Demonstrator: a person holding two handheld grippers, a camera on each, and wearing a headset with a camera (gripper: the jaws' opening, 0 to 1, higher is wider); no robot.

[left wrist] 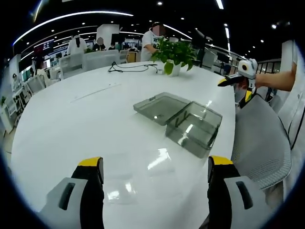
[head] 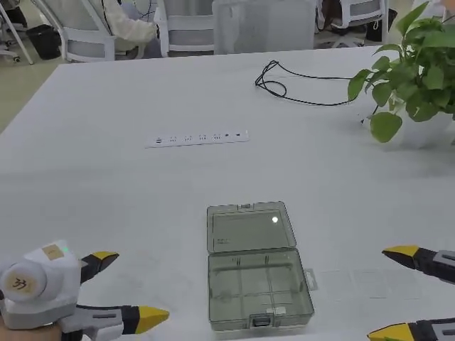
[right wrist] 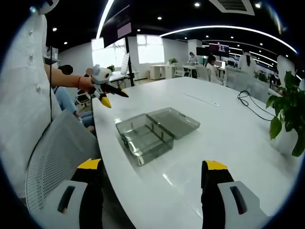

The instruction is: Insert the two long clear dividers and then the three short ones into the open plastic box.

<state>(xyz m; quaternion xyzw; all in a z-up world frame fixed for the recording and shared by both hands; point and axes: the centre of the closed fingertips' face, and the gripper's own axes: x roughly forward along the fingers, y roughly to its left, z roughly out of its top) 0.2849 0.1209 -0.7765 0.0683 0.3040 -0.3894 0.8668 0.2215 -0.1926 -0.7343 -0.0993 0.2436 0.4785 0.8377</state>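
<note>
Two grippers point(head: 131, 285) point(head: 392, 291) (agape) — box point(head: 212, 284) between

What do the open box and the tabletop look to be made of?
Open box: smoky translucent plastic, glossy. Its walls are see-through, and a bright spot glints on the lid.
Tabletop: white, smooth and semi-gloss, probably laminate. Bright reflections streak it in both gripper views.

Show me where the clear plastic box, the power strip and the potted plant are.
plastic box point(head: 250, 229), head view, on its open lid.
power strip point(head: 197, 138), head view, on the middle of its top face.
potted plant point(head: 416, 74), head view, on its leaves.
</note>
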